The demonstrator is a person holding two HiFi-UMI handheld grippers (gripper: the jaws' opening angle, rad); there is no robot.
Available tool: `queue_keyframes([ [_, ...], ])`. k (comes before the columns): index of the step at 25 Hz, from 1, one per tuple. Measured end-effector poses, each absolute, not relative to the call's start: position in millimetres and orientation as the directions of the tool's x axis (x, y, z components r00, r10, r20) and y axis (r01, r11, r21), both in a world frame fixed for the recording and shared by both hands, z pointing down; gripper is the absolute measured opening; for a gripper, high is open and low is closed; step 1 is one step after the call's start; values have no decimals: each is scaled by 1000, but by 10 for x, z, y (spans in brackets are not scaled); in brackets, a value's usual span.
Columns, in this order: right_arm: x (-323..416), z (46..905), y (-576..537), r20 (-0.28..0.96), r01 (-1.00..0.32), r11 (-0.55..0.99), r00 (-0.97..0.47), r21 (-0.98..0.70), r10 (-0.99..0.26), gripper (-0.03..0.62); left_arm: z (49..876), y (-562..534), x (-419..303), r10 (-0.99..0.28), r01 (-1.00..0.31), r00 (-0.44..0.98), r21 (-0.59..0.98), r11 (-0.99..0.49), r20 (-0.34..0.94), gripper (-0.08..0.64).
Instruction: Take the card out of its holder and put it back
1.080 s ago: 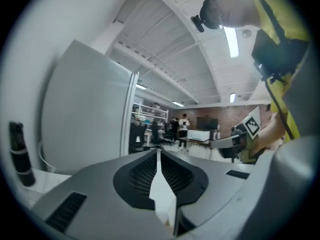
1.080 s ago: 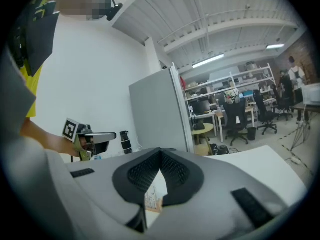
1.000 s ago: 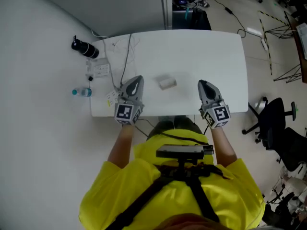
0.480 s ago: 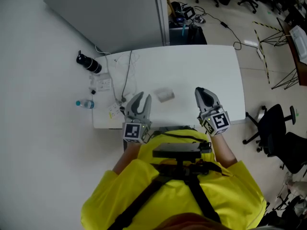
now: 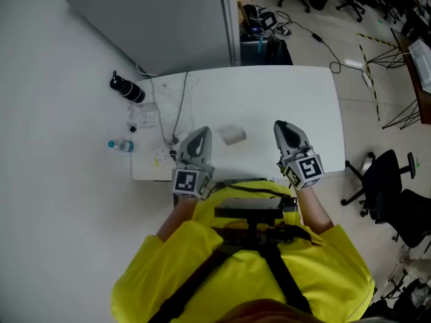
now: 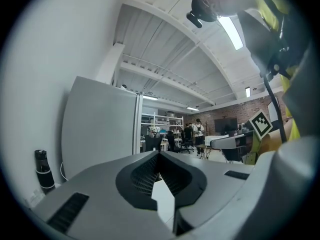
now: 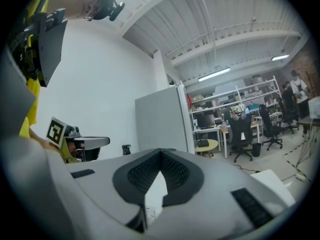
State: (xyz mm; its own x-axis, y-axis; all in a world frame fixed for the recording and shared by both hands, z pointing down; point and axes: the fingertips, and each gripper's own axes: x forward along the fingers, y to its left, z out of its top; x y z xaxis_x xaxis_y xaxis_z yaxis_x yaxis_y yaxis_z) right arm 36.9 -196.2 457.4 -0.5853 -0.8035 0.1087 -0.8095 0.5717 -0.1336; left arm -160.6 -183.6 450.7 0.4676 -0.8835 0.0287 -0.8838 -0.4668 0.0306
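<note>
A small pale card holder (image 5: 233, 136) lies on the white table (image 5: 269, 93), a little nearer the front edge than the middle. My left gripper (image 5: 202, 132) hovers over the front edge just left of the holder, its jaws together with nothing between them. My right gripper (image 5: 281, 124) is held to the holder's right, also shut and empty. In the left gripper view, the left gripper (image 6: 159, 153) points across the table with its tips touching. The right gripper (image 7: 160, 150) looks the same in its own view. The holder does not show in either gripper view.
A black bottle (image 5: 126, 89), a power strip (image 5: 143, 118) and a small water bottle (image 5: 121, 145) sit by the table's left edge, with a cable (image 5: 180, 106) running over the table. A grey partition (image 5: 161, 25) stands behind. An office chair (image 5: 384, 173) is at the right.
My left gripper drew back toward the front edge and shifted right; its jaws stood open half a second ago and are shut again. The right gripper hardly moved.
</note>
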Motion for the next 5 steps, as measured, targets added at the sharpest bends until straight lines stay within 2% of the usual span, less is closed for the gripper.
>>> queue_keyframes([
  [5,331,4597,-1981,116,-802,582,-596,-133,-795,5,4582,-1877,-1624,-882,-882,468,78,-464,53,0],
])
